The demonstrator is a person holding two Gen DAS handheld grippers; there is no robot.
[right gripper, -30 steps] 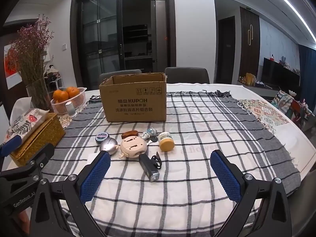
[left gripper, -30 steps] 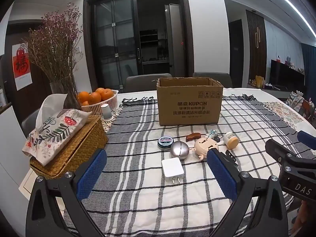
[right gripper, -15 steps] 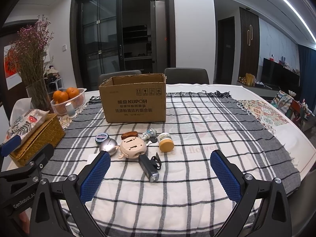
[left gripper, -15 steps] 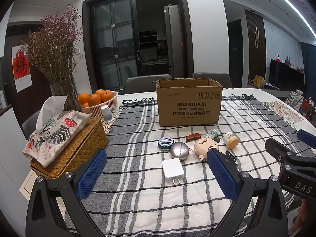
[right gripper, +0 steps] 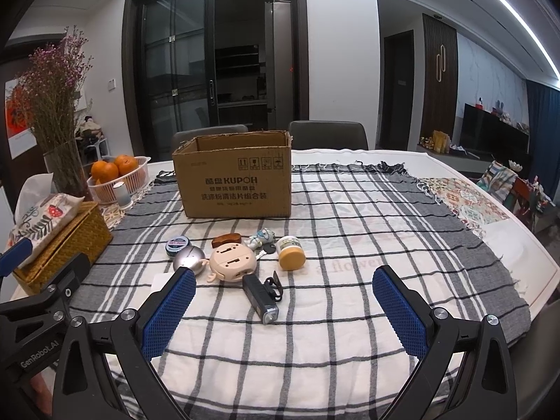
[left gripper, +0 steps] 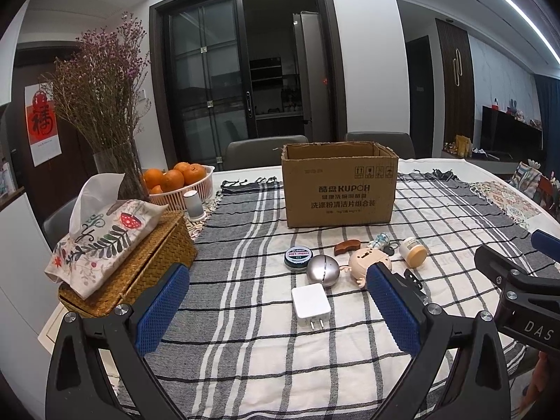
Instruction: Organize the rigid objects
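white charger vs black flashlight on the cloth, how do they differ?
The white charger is squarish and flat; the black flashlight is long and narrow. Charger lies before the left gripper, flashlight before the right gripper. Charger shows prongs, flashlight a clip. Both lie loose on the checked cloth.

both claws [left gripper: 278, 306] [right gripper: 283, 309] spread wide, empty

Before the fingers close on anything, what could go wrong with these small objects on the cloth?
The silver ball is round, so it may roll if nudged. It sits tight beside the round tin and the beige toy, so the open left gripper could knock a neighbour. The black flashlight has a loose strap that might snag the open right gripper.
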